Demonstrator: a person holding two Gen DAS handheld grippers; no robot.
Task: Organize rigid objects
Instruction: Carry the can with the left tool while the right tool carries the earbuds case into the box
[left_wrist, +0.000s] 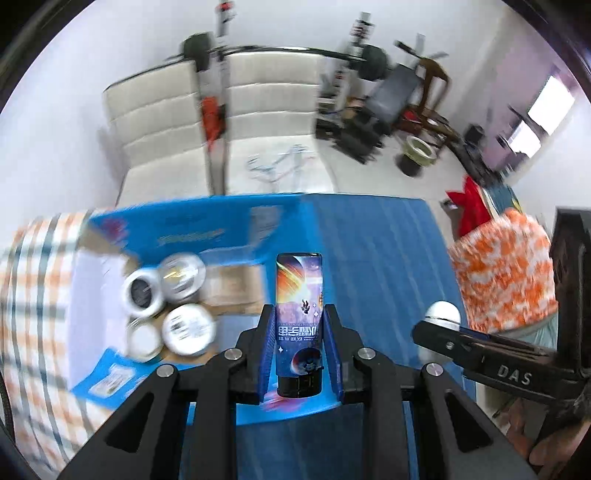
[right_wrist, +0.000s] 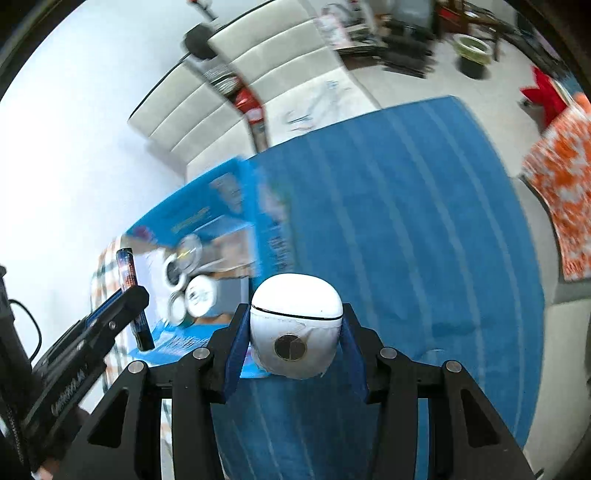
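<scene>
My left gripper (left_wrist: 300, 332) is shut on a tall tube with space artwork (left_wrist: 299, 295), held upright above the blue cloth, just right of an open blue cardboard box (left_wrist: 192, 229). Several round silver tins (left_wrist: 181, 277) lie inside the box. My right gripper (right_wrist: 295, 332) is shut on a white rounded case (right_wrist: 295, 325) with a round metal badge, held over the blue cloth. In the left wrist view the right gripper (left_wrist: 436, 328) with the white case (left_wrist: 443, 314) is to the right. In the right wrist view the left gripper (right_wrist: 135, 295) holds the tube (right_wrist: 129, 280) at the left, by the box (right_wrist: 207, 218).
A blue striped cloth (right_wrist: 406, 229) covers the table. A checked cloth (left_wrist: 33, 295) lies under the box at the left. An orange and white patterned fabric (left_wrist: 506, 273) is at the right. A white sofa (left_wrist: 258, 122) and gym equipment (left_wrist: 369, 59) stand behind.
</scene>
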